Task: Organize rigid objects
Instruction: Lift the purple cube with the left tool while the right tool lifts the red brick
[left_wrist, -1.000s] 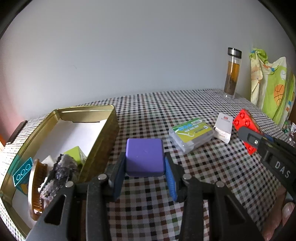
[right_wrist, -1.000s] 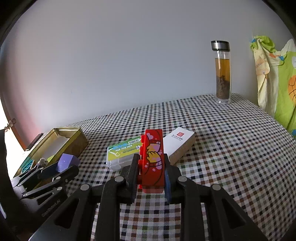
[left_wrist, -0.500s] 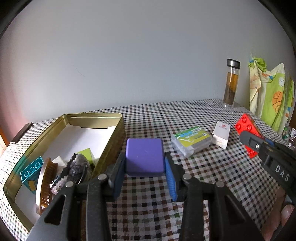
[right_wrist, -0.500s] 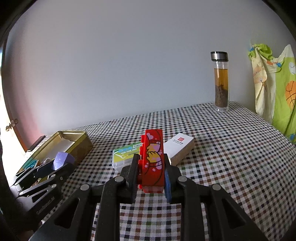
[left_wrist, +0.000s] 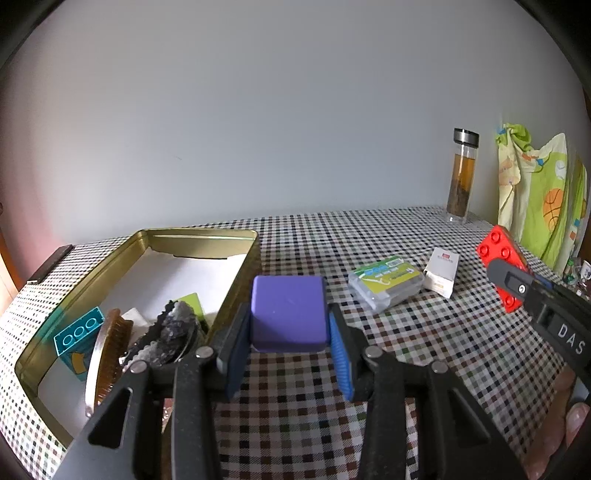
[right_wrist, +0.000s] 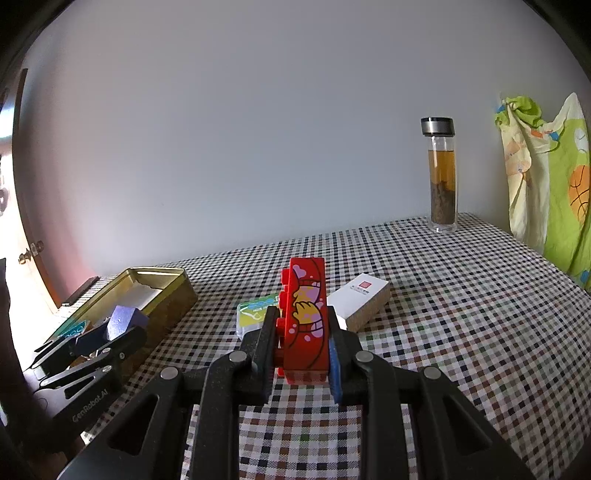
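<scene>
Between the two blue pads of the left gripper (left_wrist: 289, 330) in the left wrist view sits a purple cube (left_wrist: 288, 314), pinched on both sides and held up off the surface (left_wrist: 424, 332). That surface has a cloth of little checks. Just to the left is an open gold tin (left_wrist: 236, 284). Inside the tin lie a teal brick (left_wrist: 78, 329), a brown hairbrush (left_wrist: 109, 354), a dark sparkly rock (left_wrist: 175, 330) and a green card (left_wrist: 192, 304). To the right of the cube, a clear plastic box with a green label (left_wrist: 386, 288) lies flat, and a small white box (left_wrist: 441, 271) is right next to it. Far right, the right gripper (left_wrist: 508, 275) pinches a red toy brick (left_wrist: 502, 258). A tall glass bottle of tea (left_wrist: 461, 177) stands by the wall, near a green cloth (left_wrist: 543, 199).

Up front in the right wrist view, the right gripper (right_wrist: 301, 343) squeezes the red toy brick (right_wrist: 306, 317), which stands up on its end with its bumps to the left. The clear plastic box (right_wrist: 255, 310) and small white box (right_wrist: 360, 299) lie just behind it. At the left, the left gripper (right_wrist: 110, 334) holds the purple cube (right_wrist: 123, 321) close to the near end of the gold tin (right_wrist: 173, 299). The tea bottle (right_wrist: 441, 173) stands far back.
</scene>
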